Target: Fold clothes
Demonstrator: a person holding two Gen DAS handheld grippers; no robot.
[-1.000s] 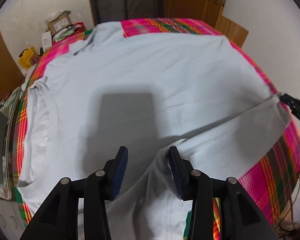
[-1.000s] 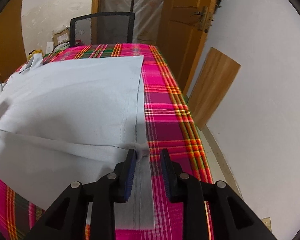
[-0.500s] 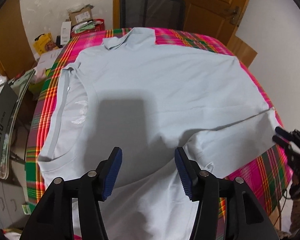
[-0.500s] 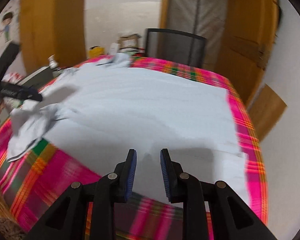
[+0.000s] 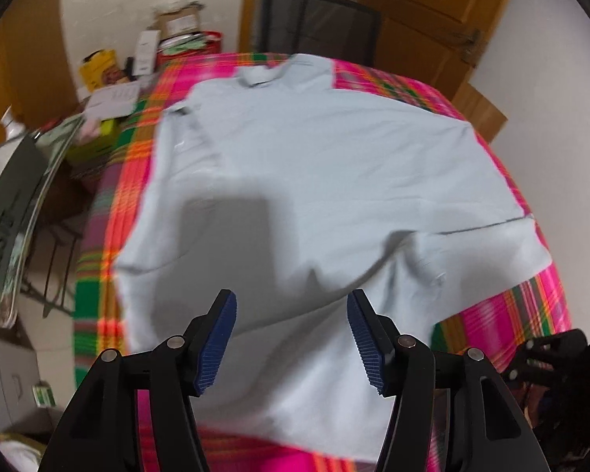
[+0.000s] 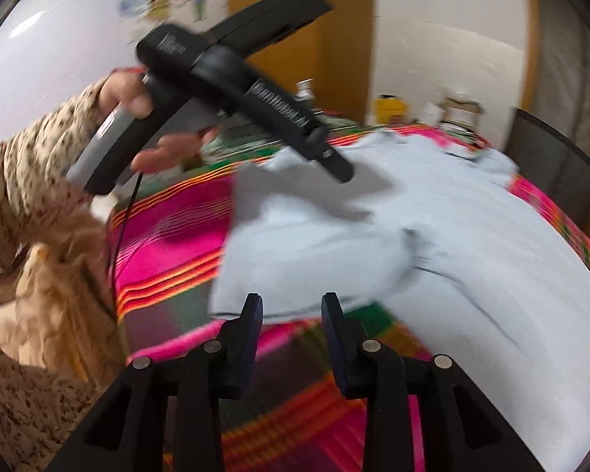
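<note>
Shirt [image 5: 326,181] lies spread on the plaid cloth [image 5: 507,314], collar at the far end, one long strip folded across the near part. Left claw [image 5: 291,338] hangs above the near shirt edge, jaws spread and opening, nothing pinched; fabric shows below the gap, not between the pads. Right claw [image 6: 291,338] hangs over bare plaid cloth just short of the shirt's near edge, jaws also opening, empty.

Risks, as I judge them:
- The folded strip bunches in a lump ahead of the left claw. A grab there could catch two layers and drag the fold apart.
- Both views are smeared. A fast reach could miss the hem and pinch the plaid cloth instead, pulling it and the shirt askew.
- The two claws are near each other at this corner; crossing paths could knock them together.

View differences:
- Left view gives the whole shirt outline, collar, chair [image 5: 318,19] beyond, clutter off the far left corner.
- Right view alone shows the person's hand [image 6: 137,98] and sleeve [image 6: 31,165] holding the left tool from the side, and the crumpled near corner close up.
</note>
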